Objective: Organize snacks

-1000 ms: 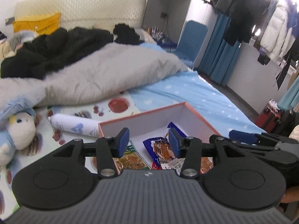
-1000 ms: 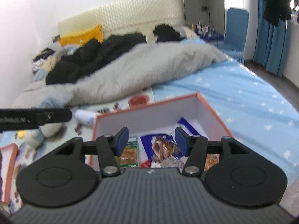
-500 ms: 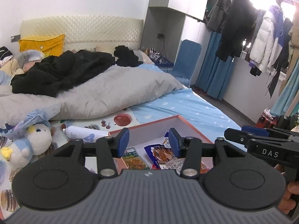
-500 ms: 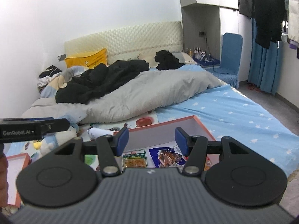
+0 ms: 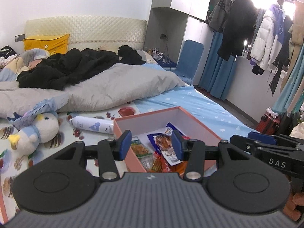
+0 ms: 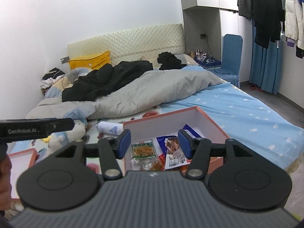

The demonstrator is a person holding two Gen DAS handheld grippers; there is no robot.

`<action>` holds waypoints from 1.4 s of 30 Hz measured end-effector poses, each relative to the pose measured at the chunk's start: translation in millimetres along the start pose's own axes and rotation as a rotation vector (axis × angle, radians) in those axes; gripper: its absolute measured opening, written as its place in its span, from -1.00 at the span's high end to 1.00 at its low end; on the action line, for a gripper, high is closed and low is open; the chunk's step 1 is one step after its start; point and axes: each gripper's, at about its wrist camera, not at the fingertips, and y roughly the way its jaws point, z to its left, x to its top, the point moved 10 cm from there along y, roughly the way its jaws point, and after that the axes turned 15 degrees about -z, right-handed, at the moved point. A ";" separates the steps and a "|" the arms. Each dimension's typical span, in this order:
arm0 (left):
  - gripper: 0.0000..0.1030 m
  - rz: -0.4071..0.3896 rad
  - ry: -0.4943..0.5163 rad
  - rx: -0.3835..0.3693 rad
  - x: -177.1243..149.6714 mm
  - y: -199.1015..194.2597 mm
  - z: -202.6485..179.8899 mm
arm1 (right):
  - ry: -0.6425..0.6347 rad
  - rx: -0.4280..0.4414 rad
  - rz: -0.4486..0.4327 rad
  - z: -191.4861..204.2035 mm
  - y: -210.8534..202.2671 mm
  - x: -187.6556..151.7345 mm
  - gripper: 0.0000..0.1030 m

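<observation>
White walls, a quilted cream headboard point(image 6: 125, 39), blue curtains point(image 6: 266, 66), a blue chair point(image 5: 190, 57), grey floor.

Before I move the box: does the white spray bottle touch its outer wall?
Cannot tell. In the left wrist view the white spray bottle reaches the box, but no clear contact or gap shows.

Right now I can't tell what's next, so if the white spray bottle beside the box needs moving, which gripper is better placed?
Probably the left gripper: open, empty, and nearer the spray bottle, which lies left of the box.
</observation>
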 end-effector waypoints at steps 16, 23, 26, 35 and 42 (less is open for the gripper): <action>-0.02 0.014 0.002 0.018 -28.1 -16.1 5.9 | 0.012 -0.024 0.014 -0.3 -13.6 -27.6 -0.11; -0.02 0.019 0.003 0.017 -27.2 -13.1 7.5 | 0.013 -0.022 0.021 0.2 -14.4 -30.2 -0.11; -0.02 0.019 0.009 0.014 -25.3 -11.4 5.8 | 0.011 -0.024 0.019 0.2 -14.8 -29.6 -0.11; -0.02 0.021 0.012 0.019 -25.7 -11.6 6.1 | 0.012 -0.028 0.013 0.1 -13.7 -27.2 -0.11; -0.02 0.025 0.012 0.020 -26.4 -10.6 6.1 | 0.012 -0.028 0.014 -0.2 -13.8 -27.6 -0.11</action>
